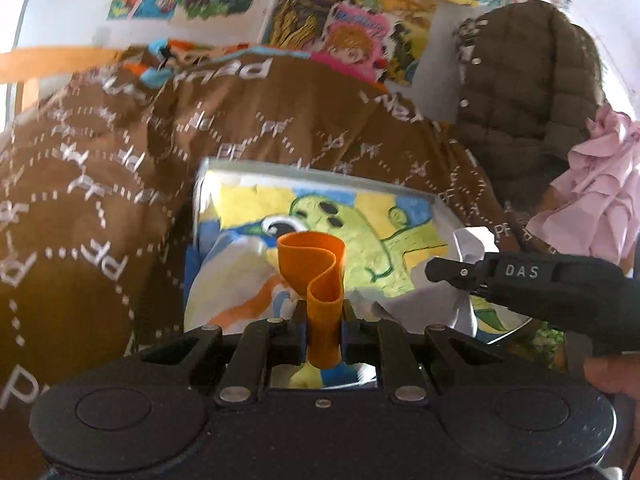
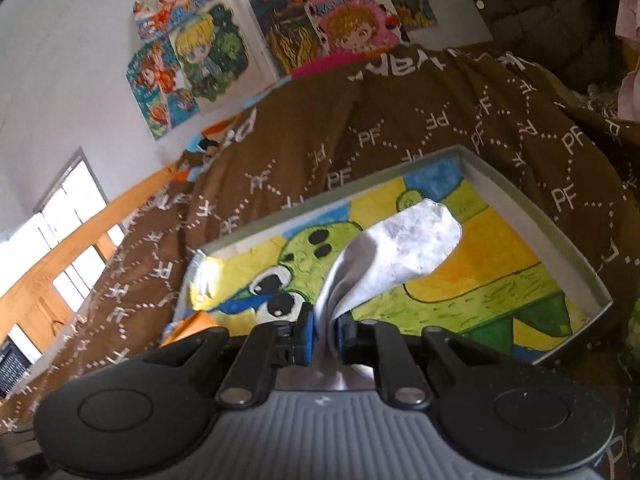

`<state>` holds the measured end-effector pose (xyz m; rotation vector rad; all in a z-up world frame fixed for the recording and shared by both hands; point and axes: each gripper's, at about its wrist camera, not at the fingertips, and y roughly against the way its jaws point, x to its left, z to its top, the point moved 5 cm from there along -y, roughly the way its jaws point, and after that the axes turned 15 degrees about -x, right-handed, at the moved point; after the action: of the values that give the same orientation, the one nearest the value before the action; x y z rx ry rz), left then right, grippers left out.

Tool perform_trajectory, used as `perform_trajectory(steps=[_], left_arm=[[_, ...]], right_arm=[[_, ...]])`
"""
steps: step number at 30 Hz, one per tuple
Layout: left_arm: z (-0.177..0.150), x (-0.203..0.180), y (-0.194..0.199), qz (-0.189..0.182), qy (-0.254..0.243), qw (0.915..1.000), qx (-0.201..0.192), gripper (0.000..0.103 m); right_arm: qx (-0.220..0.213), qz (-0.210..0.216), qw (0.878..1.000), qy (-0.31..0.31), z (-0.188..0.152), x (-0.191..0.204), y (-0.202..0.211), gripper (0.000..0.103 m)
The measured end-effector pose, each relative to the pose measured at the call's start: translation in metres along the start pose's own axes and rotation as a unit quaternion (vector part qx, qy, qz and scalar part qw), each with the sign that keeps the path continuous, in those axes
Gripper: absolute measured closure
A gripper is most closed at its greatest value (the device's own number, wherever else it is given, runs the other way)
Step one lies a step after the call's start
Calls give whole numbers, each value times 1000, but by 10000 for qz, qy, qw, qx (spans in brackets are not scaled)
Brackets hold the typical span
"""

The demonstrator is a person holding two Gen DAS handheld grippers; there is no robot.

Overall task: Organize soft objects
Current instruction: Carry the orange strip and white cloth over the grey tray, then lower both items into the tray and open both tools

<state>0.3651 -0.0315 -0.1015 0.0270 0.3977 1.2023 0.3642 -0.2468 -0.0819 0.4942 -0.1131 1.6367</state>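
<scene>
Nearest my left lens, the left tongs (image 1: 324,320) are pinched narrow on a folded orange rubbery band (image 1: 316,276), gripped at its lower end so the free loop stands up and curls over by itself. I judge it light, springy and a bit grippy: it will hold its bend but may flick out if I ease off carelessly. Taking it low on the doubled part, as now, seems right.

Over on my other side, the right tongs (image 2: 324,334) are closed on a limp white cloth piece (image 2: 394,242), possibly a sock, held by one end while the rest flops forward. It looks very soft and nearly weightless, so it will drape and sag wherever I set it; a grip on the bunched end is safest.

Both pieces hang above a shallow grey-rimmed box with a green cartoon drawing on its floor (image 2: 532,220), which rests on a brown bedspread printed with white PF letters (image 2: 400,120).

Counted: one orange band, one white cloth, one box, two tongs. I see nothing else lying in the box.
</scene>
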Motion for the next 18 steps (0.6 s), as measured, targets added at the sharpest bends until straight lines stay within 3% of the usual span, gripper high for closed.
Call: perform_trajectory(steps=[5, 12, 14, 18], left_arm=[[-8, 9, -9, 164, 203, 9991, 324, 87], [-9, 6, -8, 210, 175, 9990, 355, 83], [-9, 7, -9, 220, 203, 9989, 368, 81], [-7, 4, -7, 245, 239, 9986, 409, 77]], right_arm=[[156, -115, 9997, 129, -10, 0, -5, 87], [256, -180, 9993, 181, -13, -2, -7, 79], [275, -196, 9993, 163, -13, -4, -6, 74], [320, -224, 9992, 121, -9, -6, -5, 53]])
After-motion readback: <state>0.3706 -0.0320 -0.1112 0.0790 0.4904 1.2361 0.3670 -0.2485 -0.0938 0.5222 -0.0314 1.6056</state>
